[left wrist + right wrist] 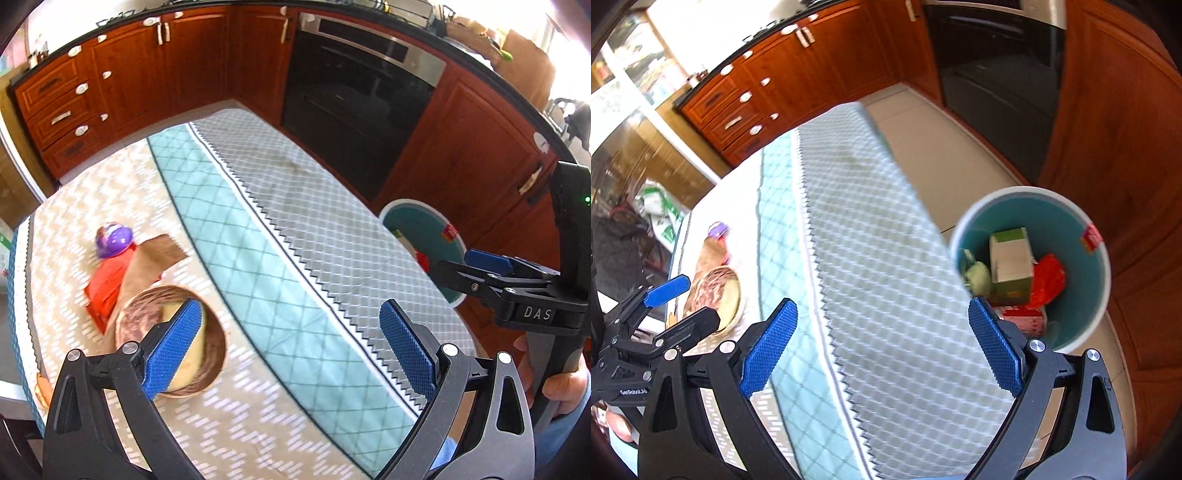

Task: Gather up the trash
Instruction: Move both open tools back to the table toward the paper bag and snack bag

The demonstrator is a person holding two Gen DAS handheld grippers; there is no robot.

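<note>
Trash lies on the left side of the table: a round brown paper bowl [177, 343], a brown paper piece [147, 262], a red wrapper [105, 291] and a purple egg-shaped capsule [113, 239]. My left gripper [291, 347] is open and empty, its left finger above the bowl. My right gripper [882, 343] is open and empty over the table's right edge. A teal bin with a white rim [1097, 295] stands on the floor to the right, holding a green-white carton [1012, 258] and red wrappers [1047, 284]. The bin also shows in the left wrist view [424, 225].
The table wears a patterned cloth [295, 229] in beige, teal and grey. Wooden cabinets [147, 74] and a black oven [354, 110] stand beyond it. The right gripper [480, 273] shows in the left wrist view, the left gripper [676, 299] in the right wrist view.
</note>
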